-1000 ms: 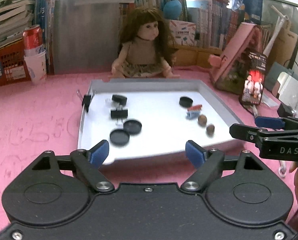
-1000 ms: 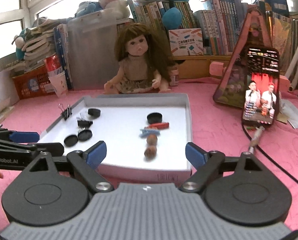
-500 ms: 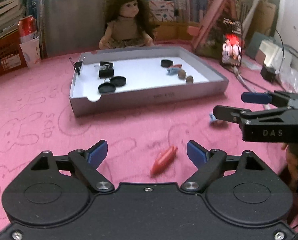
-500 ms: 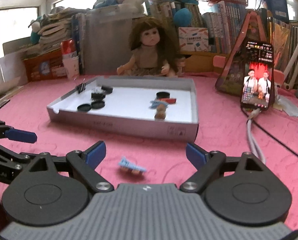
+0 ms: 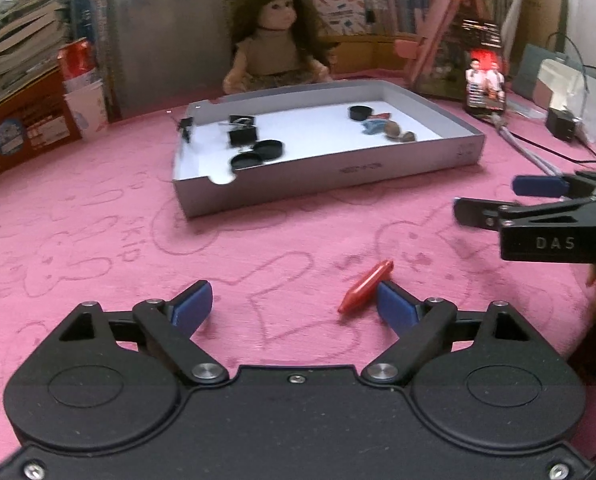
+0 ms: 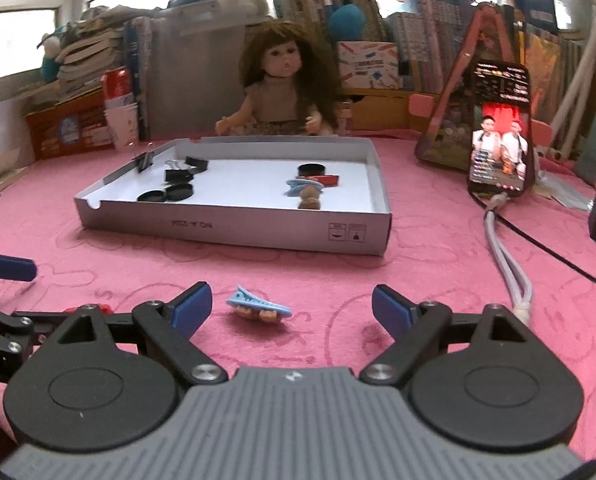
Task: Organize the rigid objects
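Note:
A red hair clip (image 5: 364,286) lies on the pink cloth between the fingers of my left gripper (image 5: 294,304), close to the right pad; the jaws are opening and do not touch it. A light blue hair clip (image 6: 258,308) lies between the wide-apart fingers of my right gripper (image 6: 294,300), left of centre, untouched. The grey tray (image 5: 338,168) (image 6: 234,228) farther back holds black caps (image 5: 268,148), binder clips (image 6: 178,176), another blue clip (image 6: 302,186), a red clip and brown nuts (image 5: 398,132). The right gripper (image 5: 498,198) shows at the right of the left wrist view.
A doll (image 6: 278,92) sits behind the tray. A lit phone (image 6: 500,148) leans at the right, its white cable (image 6: 506,260) trailing across the cloth. Paper cups (image 6: 124,126), a can, an orange box and stacked books line the back left.
Both grippers have pulled back from over the tray and sunk toward the cloth. The red clip and the blue clip have come between their fingers. The left jaws stand slightly wider.

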Demonstrator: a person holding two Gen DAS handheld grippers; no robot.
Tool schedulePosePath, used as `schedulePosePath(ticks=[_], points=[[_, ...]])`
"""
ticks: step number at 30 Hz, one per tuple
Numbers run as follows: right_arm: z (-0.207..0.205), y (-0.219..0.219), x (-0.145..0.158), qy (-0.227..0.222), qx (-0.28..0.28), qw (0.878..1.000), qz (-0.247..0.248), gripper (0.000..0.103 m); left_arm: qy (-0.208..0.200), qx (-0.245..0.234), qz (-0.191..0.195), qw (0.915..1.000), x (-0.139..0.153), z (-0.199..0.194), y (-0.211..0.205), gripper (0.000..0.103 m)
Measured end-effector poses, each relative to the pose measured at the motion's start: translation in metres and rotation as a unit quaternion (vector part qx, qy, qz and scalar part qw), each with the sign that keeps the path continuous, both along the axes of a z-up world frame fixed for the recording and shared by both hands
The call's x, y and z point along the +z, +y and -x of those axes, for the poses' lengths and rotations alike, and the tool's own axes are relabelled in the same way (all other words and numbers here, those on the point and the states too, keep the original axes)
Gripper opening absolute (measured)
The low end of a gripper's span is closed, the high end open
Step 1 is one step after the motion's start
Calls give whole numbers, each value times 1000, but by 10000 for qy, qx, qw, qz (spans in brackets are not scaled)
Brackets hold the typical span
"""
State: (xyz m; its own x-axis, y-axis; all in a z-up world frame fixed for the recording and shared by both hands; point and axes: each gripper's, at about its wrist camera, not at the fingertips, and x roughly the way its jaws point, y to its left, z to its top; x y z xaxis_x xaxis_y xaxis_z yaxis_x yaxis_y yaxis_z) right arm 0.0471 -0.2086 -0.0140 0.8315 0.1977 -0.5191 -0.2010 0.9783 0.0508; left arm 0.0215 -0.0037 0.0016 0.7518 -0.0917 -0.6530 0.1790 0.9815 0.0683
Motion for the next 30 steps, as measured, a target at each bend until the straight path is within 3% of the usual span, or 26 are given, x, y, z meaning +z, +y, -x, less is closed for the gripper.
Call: schedulePosePath(ticks=[11, 16, 23, 30], points=[[-2, 2, -4, 69, -243, 9996, -141, 92, -15, 644, 30, 9979, -1, -11, 28, 89], [1, 3, -5, 23, -453, 9987, -243, 92, 20, 899, 217, 9957, -2, -14, 35, 89], [3, 10, -5, -8, -650, 9974, -304, 92, -12, 859, 487, 9951, -1, -12, 24, 89], [5, 17, -5, -60, -779, 9965, -305, 82, -22, 835, 745, 9937, 0, -13, 9, 89]])
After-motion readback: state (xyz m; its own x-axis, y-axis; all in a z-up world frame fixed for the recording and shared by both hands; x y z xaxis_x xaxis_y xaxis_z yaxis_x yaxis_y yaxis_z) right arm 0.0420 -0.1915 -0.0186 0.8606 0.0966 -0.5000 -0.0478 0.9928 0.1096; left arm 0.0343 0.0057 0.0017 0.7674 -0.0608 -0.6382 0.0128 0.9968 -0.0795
